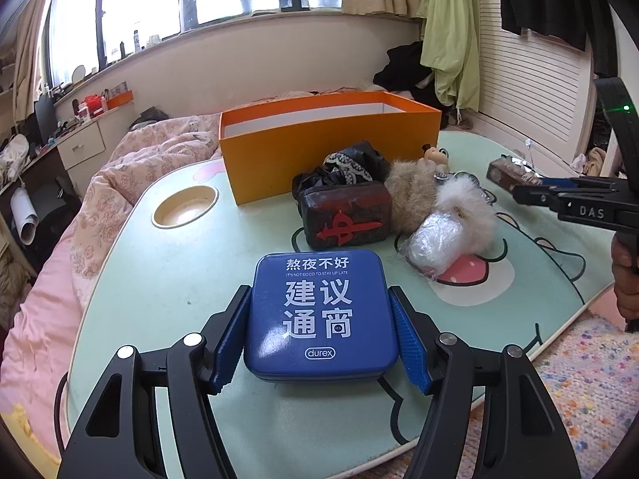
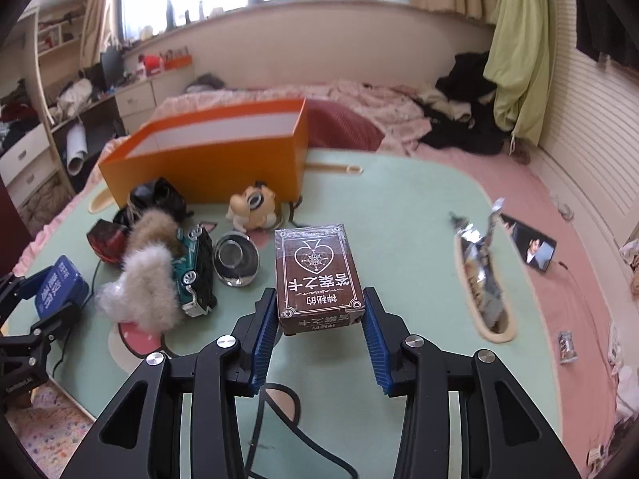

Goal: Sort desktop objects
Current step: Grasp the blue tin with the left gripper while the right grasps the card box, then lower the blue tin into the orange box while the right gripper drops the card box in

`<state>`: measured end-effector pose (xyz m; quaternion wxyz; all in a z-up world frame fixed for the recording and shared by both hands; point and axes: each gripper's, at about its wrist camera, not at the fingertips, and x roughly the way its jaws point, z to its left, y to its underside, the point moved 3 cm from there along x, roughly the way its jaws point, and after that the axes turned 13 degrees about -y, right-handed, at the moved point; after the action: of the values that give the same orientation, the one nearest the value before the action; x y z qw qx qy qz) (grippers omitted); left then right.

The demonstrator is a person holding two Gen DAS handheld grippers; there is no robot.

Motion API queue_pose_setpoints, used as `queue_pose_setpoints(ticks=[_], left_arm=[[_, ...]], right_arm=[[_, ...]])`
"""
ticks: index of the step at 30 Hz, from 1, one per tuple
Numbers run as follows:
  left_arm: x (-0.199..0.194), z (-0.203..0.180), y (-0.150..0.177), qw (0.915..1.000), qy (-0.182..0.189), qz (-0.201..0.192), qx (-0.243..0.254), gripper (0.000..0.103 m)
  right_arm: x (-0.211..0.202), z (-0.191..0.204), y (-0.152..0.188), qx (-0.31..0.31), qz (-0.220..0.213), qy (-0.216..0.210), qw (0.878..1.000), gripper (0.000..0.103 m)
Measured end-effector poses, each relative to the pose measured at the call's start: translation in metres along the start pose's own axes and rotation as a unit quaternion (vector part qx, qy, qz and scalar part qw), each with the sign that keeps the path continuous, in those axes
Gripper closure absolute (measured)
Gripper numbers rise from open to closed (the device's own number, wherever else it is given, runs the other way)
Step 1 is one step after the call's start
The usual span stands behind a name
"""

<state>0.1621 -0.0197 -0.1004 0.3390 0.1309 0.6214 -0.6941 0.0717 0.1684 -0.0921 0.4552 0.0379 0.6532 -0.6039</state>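
Clamping a blue tin (image 1: 321,313) between its blue pads (image 1: 229,343), the left hand-held gripper (image 1: 321,339) holds it at lower centre of the left wrist view, low over the green surface (image 1: 167,279). Beyond the tin, left to right, stand an orange box (image 1: 319,147) with its top open, a dark pouch (image 1: 345,219) marked with a red character, and a heap of fur pompoms (image 1: 439,199) touching a clear-wrapped bundle (image 1: 433,245).

In the right wrist view, a toy car (image 2: 195,267) and a small metal bowl (image 2: 235,257) sit left of centre. The right hand-held gripper (image 2: 321,335) grips a brown card box (image 2: 317,275) at centre frame, both pads pressed on its sides. At far right, a phone (image 2: 533,247) lies on pink bedding.
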Motion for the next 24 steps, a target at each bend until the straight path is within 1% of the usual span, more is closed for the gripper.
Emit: queue_pose_setpoints(ticks=[2, 5, 8, 10, 12, 14, 19, 24], left_arm=[[-0.003, 0.000, -0.005, 1.0000, 0.004, -0.005, 0.000, 0.036], [-0.005, 0.001, -0.019, 0.9998, 0.014, -0.013, -0.006, 0.036], [-0.006, 0.006, -0.044, 0.9993, 0.018, -0.031, -0.013, 0.036], [-0.005, 0.009, -0.064, 0.9987, 0.016, -0.046, -0.012, 0.036], [0.001, 0.011, -0.082, 0.9985, 0.013, -0.053, -0.012, 0.036], [0.010, 0.014, -0.099, 0.9983, 0.012, -0.055, -0.015, 0.036], [0.037, 0.019, -0.139, 0.9982, 0.005, -0.055, -0.021, 0.036], [0.084, 0.019, -0.173, 0.9990, -0.021, -0.032, -0.024, 0.036]], right_arm=[[-0.007, -0.001, -0.005, -0.005, -0.015, 0.002, 1.000, 0.063], [-0.007, 0.001, -0.017, 0.001, -0.021, -0.016, 1.000, 0.063], [-0.002, 0.010, -0.035, -0.009, -0.024, -0.036, 0.999, 0.063], [0.006, 0.014, -0.047, -0.016, -0.023, -0.039, 0.999, 0.063], [0.016, 0.017, -0.061, -0.014, -0.018, -0.048, 0.999, 0.063], [0.030, 0.020, -0.077, -0.013, -0.014, -0.057, 0.998, 0.063], [0.062, 0.027, -0.117, -0.022, -0.017, -0.056, 0.998, 0.063], [0.101, 0.032, -0.152, -0.015, -0.012, -0.052, 0.998, 0.061]])
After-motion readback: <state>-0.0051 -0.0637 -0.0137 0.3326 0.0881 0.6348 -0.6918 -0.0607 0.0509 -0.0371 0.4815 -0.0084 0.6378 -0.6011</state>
